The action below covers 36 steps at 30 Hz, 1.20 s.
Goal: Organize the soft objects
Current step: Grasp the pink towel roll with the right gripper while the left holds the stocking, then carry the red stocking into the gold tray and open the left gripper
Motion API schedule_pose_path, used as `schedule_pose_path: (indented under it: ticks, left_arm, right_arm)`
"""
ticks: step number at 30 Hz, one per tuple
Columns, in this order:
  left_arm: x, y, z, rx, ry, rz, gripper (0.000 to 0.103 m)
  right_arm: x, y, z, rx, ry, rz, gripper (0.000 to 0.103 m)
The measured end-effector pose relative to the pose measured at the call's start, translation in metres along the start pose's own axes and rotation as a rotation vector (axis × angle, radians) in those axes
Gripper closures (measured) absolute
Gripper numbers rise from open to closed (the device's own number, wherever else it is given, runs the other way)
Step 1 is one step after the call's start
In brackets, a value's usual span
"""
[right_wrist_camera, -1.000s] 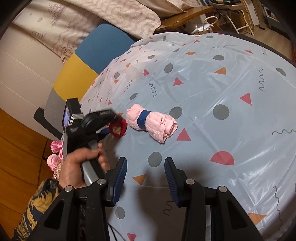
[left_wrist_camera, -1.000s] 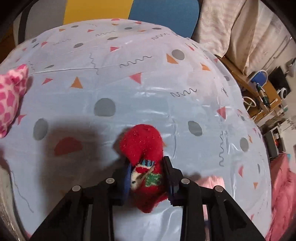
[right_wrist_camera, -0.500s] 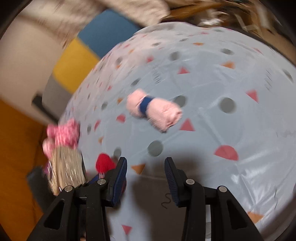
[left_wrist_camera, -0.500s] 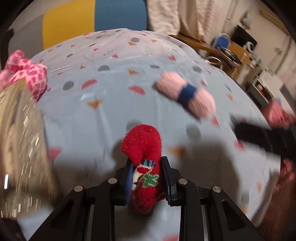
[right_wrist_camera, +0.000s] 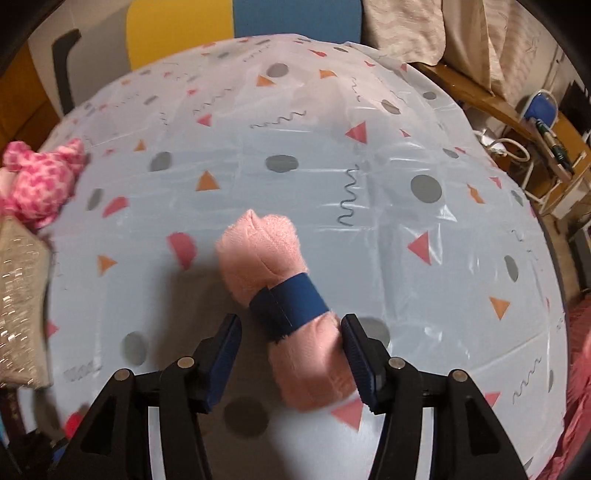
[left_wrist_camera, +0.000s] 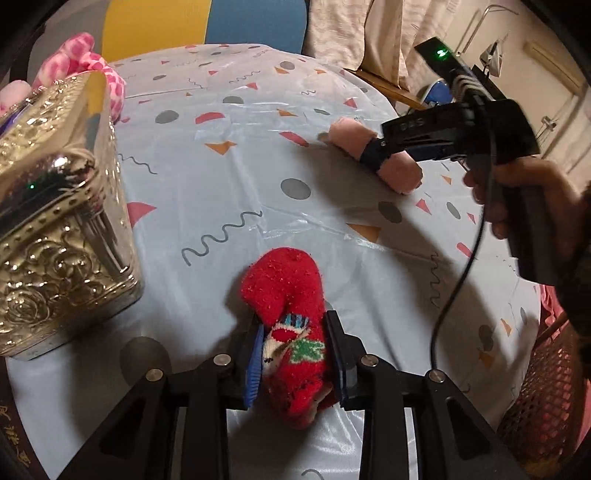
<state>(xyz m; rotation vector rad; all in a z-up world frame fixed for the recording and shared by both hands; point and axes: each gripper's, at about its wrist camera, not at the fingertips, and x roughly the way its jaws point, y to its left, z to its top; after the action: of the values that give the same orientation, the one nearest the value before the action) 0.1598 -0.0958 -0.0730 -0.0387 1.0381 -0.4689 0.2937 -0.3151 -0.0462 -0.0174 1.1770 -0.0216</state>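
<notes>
A red Christmas sock (left_wrist_camera: pixel 284 295) sits between the pads of my left gripper (left_wrist_camera: pixel 295 354), just above the patterned tablecloth (left_wrist_camera: pixel 221 166). Both pads still press on it, though the jaws are starting to open. An embossed silver box (left_wrist_camera: pixel 62 236) stands close on the left. A pink rolled towel with a blue band (right_wrist_camera: pixel 273 258) lies on the cloth, and my right gripper (right_wrist_camera: pixel 291 354) straddles its near end. Those jaws are opening; the left pad stands clear of the roll. The left wrist view shows that gripper over the towel (left_wrist_camera: pixel 402 173), held by a hand (left_wrist_camera: pixel 524 199).
A pink spotted plush (left_wrist_camera: pixel 85 62) lies behind the silver box, which also shows at the left edge (right_wrist_camera: pixel 18 302) of the right wrist view. A red mesh basket (left_wrist_camera: pixel 543 387) sits off the table's right edge. A yellow and blue chair back (right_wrist_camera: pixel 221 18) stands beyond the table.
My left gripper carried the red sock sideways until the silver box came beside it. My right gripper swung over the pink towel roll, lowered around its end, and its jaws widened.
</notes>
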Motion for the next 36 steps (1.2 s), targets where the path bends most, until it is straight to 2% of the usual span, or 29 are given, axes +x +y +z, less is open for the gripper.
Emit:
schedule_pose_path:
  ticks: [1, 3, 5, 10, 13, 14, 19, 29, 36]
  left_arm:
    - [0.000, -0.001, -0.001, 0.001, -0.002, 0.002, 0.070]
    - [0.000, -0.004, -0.001, 0.017, -0.008, 0.011, 0.070]
    - [-0.002, -0.005, -0.005, 0.022, -0.013, 0.009, 0.071]
    - [-0.009, -0.004, -0.007, 0.028, -0.029, 0.015, 0.075]
    - [-0.023, -0.001, -0.011, 0.007, -0.034, 0.031, 0.075]
    - [-0.032, 0.000, -0.014, 0.006, -0.047, 0.035, 0.075]
    - [-0.072, 0.000, -0.024, 0.021, -0.119, 0.050, 0.075]
    - [-0.147, 0.017, -0.045, -0.025, -0.245, 0.092, 0.075]
    - [-0.188, 0.035, -0.062, -0.058, -0.321, 0.162, 0.074]
  right_arm:
    - [0.003, -0.001, 0.000, 0.005, 0.004, 0.009, 0.046]
    - [0.014, -0.001, -0.004, 0.026, 0.056, 0.026, 0.062]
    - [0.009, 0.004, -0.012, 0.014, 0.040, 0.022, 0.065]
    - [-0.009, 0.029, -0.051, -0.026, 0.077, 0.089, 0.067]
    - [-0.015, 0.041, -0.076, 0.019, 0.133, 0.204, 0.064]
    - [-0.018, 0.044, -0.082, 0.020, 0.124, 0.213, 0.064]
    - [-0.021, 0.059, -0.095, -0.033, 0.069, 0.128, 0.063]
    - [-0.021, 0.068, -0.100, -0.115, -0.012, 0.076, 0.062]
    - [-0.020, 0.073, -0.102, -0.137, -0.047, 0.054, 0.061]
